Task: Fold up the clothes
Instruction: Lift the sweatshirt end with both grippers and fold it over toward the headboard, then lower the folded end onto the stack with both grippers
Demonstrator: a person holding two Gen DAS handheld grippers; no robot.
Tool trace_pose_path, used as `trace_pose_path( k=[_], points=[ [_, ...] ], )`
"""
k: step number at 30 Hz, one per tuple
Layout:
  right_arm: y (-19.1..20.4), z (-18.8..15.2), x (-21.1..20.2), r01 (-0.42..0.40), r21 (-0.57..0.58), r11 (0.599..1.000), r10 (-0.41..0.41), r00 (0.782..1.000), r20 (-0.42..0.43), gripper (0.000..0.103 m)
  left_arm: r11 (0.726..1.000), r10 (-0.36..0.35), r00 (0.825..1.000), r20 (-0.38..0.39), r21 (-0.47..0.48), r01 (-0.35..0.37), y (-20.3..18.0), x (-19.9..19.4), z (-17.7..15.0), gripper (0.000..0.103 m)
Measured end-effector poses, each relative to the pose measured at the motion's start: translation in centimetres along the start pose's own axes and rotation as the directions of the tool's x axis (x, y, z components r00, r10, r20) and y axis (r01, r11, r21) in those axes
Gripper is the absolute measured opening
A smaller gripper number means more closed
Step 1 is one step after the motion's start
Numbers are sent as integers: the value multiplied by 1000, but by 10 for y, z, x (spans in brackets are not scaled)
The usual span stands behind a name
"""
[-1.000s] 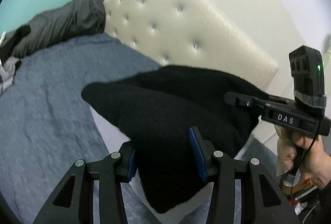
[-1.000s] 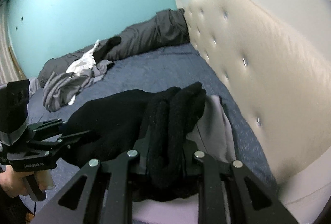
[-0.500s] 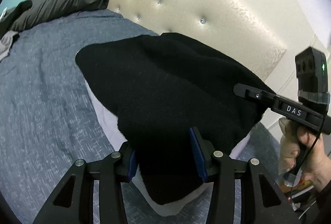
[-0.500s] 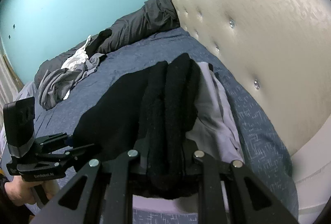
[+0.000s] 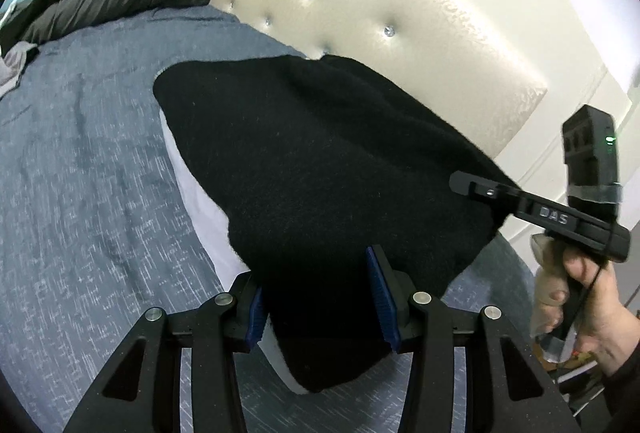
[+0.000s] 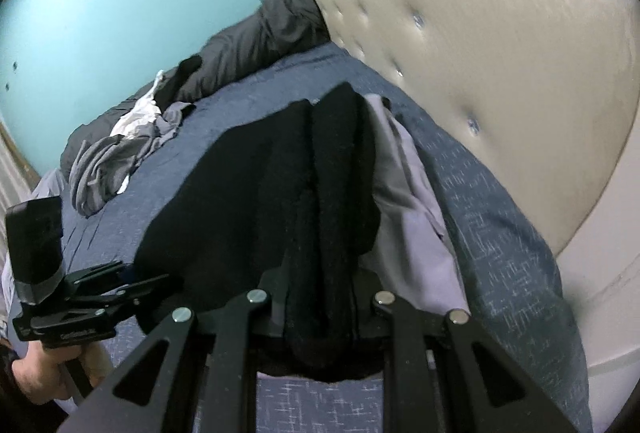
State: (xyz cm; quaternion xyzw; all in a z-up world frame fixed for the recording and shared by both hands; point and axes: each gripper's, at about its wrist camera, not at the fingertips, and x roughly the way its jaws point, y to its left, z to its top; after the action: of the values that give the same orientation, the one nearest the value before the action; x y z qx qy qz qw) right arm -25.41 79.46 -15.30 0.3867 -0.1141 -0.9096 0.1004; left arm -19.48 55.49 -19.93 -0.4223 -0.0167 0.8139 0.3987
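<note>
Both grippers have sunk toward the bed [image 5: 80, 173], carrying the black sweater [image 5: 320, 161] down beside the headboard [image 5: 400, 17]. Left gripper [image 5: 320, 305] and right gripper [image 6: 320, 309] each grasp one end of it above a pale folded garment [image 6: 404, 193].

The room is evenly lit by soft indoor light with no hard shadows, though the fuzzy black garment [image 5: 328, 169] swallows it and shows almost no detail. Glare sheens across the cream tufted headboard [image 6: 500, 45], which looks smeared with blur in the right wrist view, while the left wrist view stays sharper. Both views bow strongly toward their rims, with black corners around the round frame.
</note>
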Motion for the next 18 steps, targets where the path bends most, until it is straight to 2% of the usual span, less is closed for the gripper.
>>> trace_pose_path(
  k=[7, 10, 12, 17, 18],
  points=[
    [-9, 5, 3, 14, 20, 1000, -13, 998, -57, 22, 1000, -5, 1000, -3, -8, 5, 7, -23, 1, 49],
    [-10, 6, -4, 49, 26, 998, -47, 997, -62, 34, 1000, 17, 999, 47, 12, -17, 12, -42, 6, 49],
    [-14, 9, -16, 61, 55, 997, -59, 998, -34, 46, 999, 19, 997, 81, 29, -21, 10, -53, 14, 49],
    [-10, 20, -44, 26, 73, 997, -30, 998, 53, 45, 995, 13, 996, 83, 101, -22, -9, -51, 24, 49],
    [-5, 23, -45, 10, 59, 998, -14, 998, 54, 39, 994, 13, 997, 77, 107, -22, -11, -48, 24, 49]
  ],
)
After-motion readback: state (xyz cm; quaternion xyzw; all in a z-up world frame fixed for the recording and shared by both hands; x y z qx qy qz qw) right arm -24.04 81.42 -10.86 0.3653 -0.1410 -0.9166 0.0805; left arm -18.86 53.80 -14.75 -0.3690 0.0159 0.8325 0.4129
